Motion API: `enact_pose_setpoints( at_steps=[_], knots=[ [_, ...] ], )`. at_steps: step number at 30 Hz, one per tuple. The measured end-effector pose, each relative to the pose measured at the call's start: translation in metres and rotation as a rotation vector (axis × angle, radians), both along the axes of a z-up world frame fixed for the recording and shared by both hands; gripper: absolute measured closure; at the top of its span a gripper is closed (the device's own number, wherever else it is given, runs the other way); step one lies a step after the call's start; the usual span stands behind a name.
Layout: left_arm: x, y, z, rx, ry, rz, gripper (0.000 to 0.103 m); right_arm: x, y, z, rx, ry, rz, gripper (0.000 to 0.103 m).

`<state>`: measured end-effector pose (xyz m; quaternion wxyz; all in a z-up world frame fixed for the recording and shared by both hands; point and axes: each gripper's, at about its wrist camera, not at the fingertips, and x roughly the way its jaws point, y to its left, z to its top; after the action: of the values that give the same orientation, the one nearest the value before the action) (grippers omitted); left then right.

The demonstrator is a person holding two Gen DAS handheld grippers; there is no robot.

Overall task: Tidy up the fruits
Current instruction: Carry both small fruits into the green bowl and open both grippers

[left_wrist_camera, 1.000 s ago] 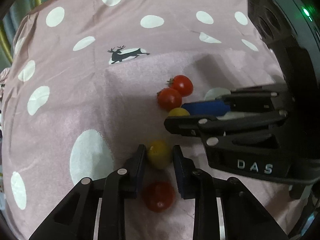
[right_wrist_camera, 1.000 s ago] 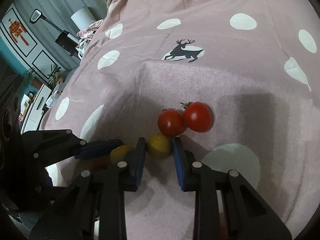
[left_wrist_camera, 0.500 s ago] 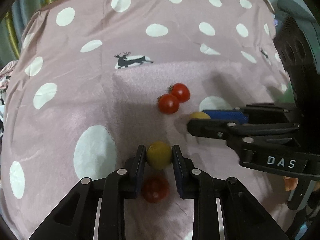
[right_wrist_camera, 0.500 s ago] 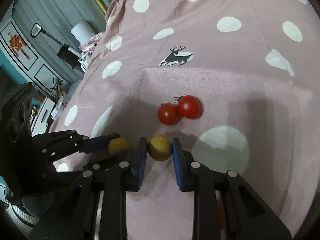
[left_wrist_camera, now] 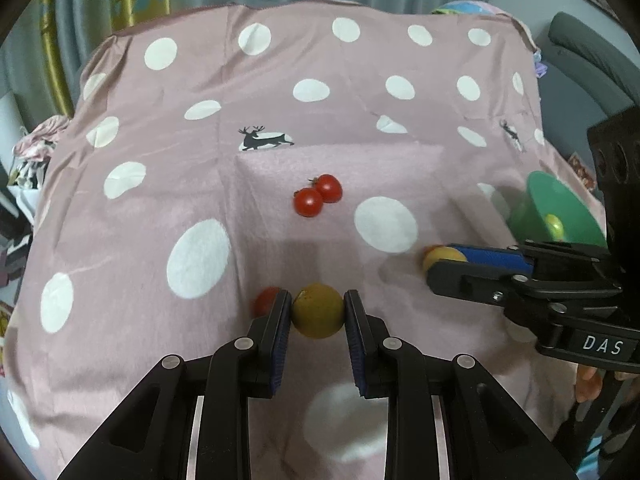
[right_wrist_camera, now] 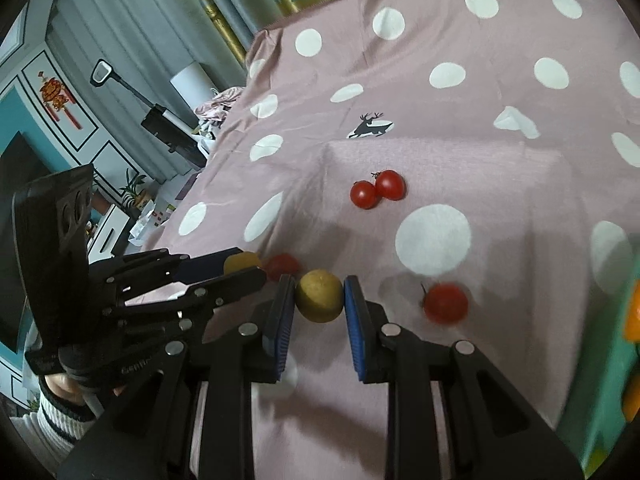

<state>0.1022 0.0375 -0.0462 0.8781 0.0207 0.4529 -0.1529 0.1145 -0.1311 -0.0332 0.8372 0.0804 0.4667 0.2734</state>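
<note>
The left claw is clamped on a yellow tomato, which sits squarely between its two blue-padded fingertips, touched on both sides and held above the pink dotted cloth that covers the surface. Just left of the left finger, partly hidden behind it, a red tomato lies on the cloth.

The right claw is likewise clamped on a second yellow tomato, gripped at the very tips of its pads. In the left wrist view this claw reaches in from the right side, its fruit showing at the tip, in front of a green bowl with a small yellow-green fruit inside.

Farther out on the cloth, a touching pair of red tomatoes rests well apart from both claws. Another single red tomato, stem up, lies on the cloth just right of the right claw's fingers. At the right edge of the right wrist view, a green container with orange fruit is blurred.
</note>
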Motion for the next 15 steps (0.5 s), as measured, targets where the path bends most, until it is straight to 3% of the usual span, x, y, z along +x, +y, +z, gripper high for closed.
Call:
enact_pose_setpoints(
  at_steps=[15],
  knots=[
    [-0.052, -0.015, 0.025, -0.025, -0.044, -0.004, 0.076, -0.056, -0.034, 0.031, -0.002, -0.066, -0.034, 0.077]
  ],
)
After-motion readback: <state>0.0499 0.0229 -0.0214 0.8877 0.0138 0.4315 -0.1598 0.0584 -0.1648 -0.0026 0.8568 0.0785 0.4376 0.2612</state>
